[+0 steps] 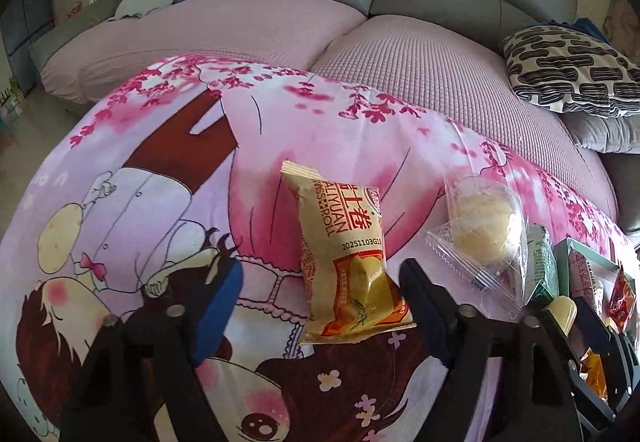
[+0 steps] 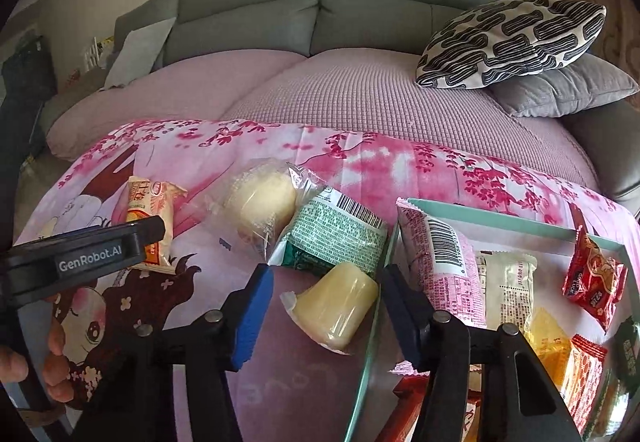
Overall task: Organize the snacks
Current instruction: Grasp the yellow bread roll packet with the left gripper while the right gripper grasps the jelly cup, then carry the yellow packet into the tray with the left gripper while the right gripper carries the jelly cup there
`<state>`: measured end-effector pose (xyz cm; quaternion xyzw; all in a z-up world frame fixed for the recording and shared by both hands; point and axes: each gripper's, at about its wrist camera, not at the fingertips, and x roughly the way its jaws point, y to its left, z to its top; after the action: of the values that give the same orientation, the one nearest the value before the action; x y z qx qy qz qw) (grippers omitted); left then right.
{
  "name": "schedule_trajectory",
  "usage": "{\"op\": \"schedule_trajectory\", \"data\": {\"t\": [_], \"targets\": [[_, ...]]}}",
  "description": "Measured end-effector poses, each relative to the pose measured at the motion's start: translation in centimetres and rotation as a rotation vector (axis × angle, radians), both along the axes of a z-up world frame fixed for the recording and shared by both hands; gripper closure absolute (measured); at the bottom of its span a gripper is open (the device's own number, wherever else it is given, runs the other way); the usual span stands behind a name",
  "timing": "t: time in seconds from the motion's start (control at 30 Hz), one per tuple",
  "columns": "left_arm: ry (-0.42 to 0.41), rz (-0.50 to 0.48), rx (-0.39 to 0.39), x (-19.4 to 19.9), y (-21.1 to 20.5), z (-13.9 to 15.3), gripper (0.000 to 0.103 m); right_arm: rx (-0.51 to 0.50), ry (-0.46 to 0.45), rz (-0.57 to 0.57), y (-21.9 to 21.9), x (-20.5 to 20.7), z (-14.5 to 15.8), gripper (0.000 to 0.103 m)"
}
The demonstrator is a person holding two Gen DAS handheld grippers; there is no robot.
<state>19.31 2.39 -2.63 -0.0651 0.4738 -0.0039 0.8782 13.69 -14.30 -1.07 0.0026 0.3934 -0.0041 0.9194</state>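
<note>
A yellow Swiss roll packet [image 1: 352, 262] lies on the pink cartoon cloth [image 1: 140, 201]. My left gripper [image 1: 320, 266] is open around it: the right finger touches the packet's edge and the blue pad [image 1: 218, 306] stands apart. In the right wrist view a yellow jelly cup [image 2: 340, 306] lies on its side between the fingers of my right gripper [image 2: 327, 270]. That gripper is open, with a thin gap at the blue pad [image 2: 256, 314]. Beside the cup, a teal-rimmed tray [image 2: 480, 215] holds several packets.
A clear-wrapped bun [image 2: 260, 205] and a green packet [image 2: 340, 238] lie just beyond the jelly cup. A hand [image 2: 52, 362] holds the left gripper's black housing [image 2: 80, 258]. Behind the cloth is a grey sofa with a pink cover [image 2: 360, 101] and a patterned pillow [image 2: 512, 41].
</note>
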Motion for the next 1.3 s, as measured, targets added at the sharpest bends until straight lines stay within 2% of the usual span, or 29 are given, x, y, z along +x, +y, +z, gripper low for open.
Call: {"op": "schedule_trajectory", "data": {"t": [0.1, 0.23, 0.37, 0.63, 1.0, 1.3], "targets": [[0.01, -0.007, -0.031, 0.1, 0.1, -0.2, 0.035, -0.043, 0.005, 0.029, 0.4, -0.1, -0.2, 0.044], [0.01, -0.016, -0.06, 0.2, 0.1, -0.2, 0.056, -0.088, 0.025, 0.054, 0.7, -0.2, -0.6, 0.044], [0.007, -0.011, -0.059, 0.1, 0.3, 0.0, 0.057, -0.091, 0.032, 0.046, 0.4, -0.2, -0.7, 0.048], [-0.001, -0.005, -0.062, -0.7, 0.6, 0.8, 0.062, -0.09, 0.029, 0.039, 0.3, -0.5, -0.3, 0.051], [-0.047, -0.067, -0.069, -2.8, -1.2, 3.5, 0.063, -0.013, -0.021, 0.042, 0.3, -2.7, 2.6, 0.052], [-0.094, -0.113, -0.095, -5.2, -2.8, 5.9, 0.063, -0.002, -0.07, -0.044, -1.7, -5.7, 5.1, 0.051]]}}
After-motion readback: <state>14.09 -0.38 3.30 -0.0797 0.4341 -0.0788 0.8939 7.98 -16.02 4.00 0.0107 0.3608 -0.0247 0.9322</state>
